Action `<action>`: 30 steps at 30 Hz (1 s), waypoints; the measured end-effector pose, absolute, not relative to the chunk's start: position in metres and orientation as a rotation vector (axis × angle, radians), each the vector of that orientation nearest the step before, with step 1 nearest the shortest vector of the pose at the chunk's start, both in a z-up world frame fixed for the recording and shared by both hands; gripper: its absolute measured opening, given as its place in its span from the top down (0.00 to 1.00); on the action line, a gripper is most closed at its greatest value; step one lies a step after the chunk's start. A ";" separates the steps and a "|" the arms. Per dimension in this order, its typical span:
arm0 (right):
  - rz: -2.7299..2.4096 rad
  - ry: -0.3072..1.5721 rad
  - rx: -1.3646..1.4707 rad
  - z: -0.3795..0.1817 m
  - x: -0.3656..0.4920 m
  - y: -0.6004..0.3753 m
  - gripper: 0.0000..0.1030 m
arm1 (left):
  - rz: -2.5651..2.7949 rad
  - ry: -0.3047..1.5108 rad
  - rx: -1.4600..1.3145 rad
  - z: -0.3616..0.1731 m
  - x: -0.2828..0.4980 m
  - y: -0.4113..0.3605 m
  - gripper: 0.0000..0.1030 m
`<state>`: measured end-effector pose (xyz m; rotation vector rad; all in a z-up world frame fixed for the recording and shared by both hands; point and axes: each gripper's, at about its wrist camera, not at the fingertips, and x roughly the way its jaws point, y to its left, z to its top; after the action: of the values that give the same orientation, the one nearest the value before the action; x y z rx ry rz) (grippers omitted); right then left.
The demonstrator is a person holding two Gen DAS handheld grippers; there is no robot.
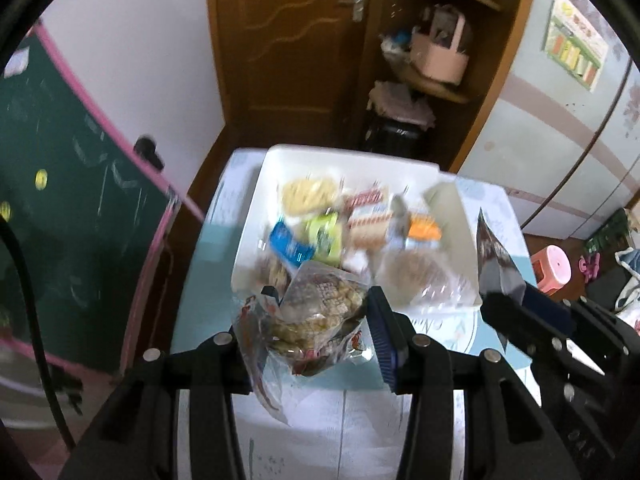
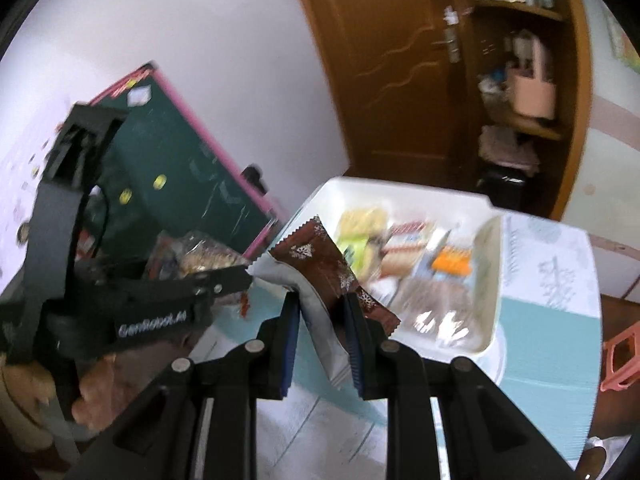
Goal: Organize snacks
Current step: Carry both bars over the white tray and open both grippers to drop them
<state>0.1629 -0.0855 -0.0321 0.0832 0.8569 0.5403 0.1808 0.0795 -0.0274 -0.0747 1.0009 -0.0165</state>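
My left gripper (image 1: 322, 296) is shut on a clear bag of brownish snack pieces (image 1: 316, 320), held above the table's near part. My right gripper (image 2: 322, 300) is shut on a brown wrapper with white snowflakes and a silver inside (image 2: 320, 268); the same wrapper (image 1: 496, 256) shows at the right of the left wrist view. A white tray (image 1: 280, 156) on the table holds several snack packets: yellow, blue, green, orange and red-striped ones. The left gripper with its bag (image 2: 200, 260) appears at the left of the right wrist view.
The table has a light blue and white patterned cloth (image 1: 208, 264). A green chalkboard with a pink frame (image 1: 80, 200) leans at the left. Behind stand a brown door (image 1: 288, 40), wooden shelves (image 1: 432, 80) and a pink stool (image 1: 552, 268) on the floor.
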 end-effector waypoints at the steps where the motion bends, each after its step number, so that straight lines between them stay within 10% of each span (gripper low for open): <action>1: 0.521 0.852 0.095 -0.028 0.170 -0.087 0.78 | -0.024 0.986 -0.061 -0.020 0.187 0.077 0.58; 18: 0.322 0.848 0.268 -0.009 0.250 -0.103 0.76 | -0.068 0.893 0.082 0.002 0.283 0.048 0.55; 23: 0.246 0.891 0.273 -0.025 0.265 -0.106 0.67 | -0.017 0.900 0.122 -0.011 0.298 0.048 0.06; 30: 0.156 0.948 0.318 -0.047 0.269 -0.124 0.52 | -0.051 1.029 0.038 -0.044 0.303 0.062 0.01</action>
<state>0.2692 -0.1239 -0.0472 0.3182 0.9478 0.1564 0.3034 0.0624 -0.0444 0.0385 1.0289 -0.0514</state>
